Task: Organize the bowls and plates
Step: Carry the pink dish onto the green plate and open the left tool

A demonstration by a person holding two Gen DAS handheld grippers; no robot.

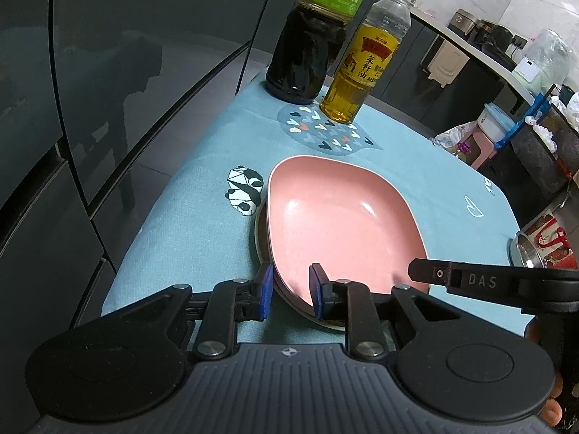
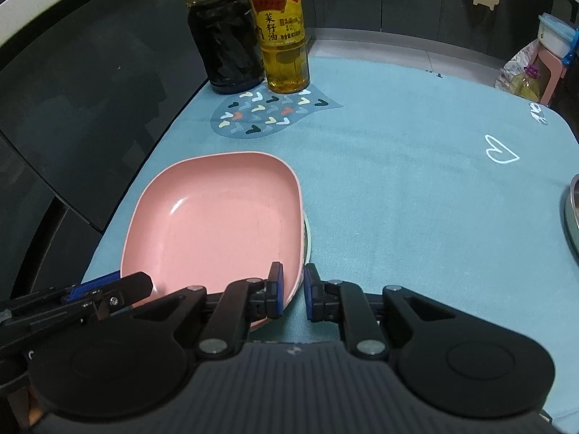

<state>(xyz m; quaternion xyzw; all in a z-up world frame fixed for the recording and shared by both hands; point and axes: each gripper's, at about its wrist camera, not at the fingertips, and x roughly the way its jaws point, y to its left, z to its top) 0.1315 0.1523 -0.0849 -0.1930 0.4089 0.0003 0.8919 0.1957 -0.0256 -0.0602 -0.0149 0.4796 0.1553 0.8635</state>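
Stacking step in hand: pink plate (image 1: pixel 336 224) atop stack, near bottles. Left gripper (image 1: pixel 291 293) clamped on plate rim; right gripper (image 2: pixel 291 291) pinching opposite corner. Next: release, retreat.

A table with a blue cloth (image 2: pixel 398 166) holds a round plate (image 2: pixel 307 238) under a pink dish (image 2: pixel 217 217), a dark bottle (image 2: pixel 224 47), a yellow oil bottle (image 2: pixel 282 36) and a metal bowl (image 2: pixel 571 213) at the edge
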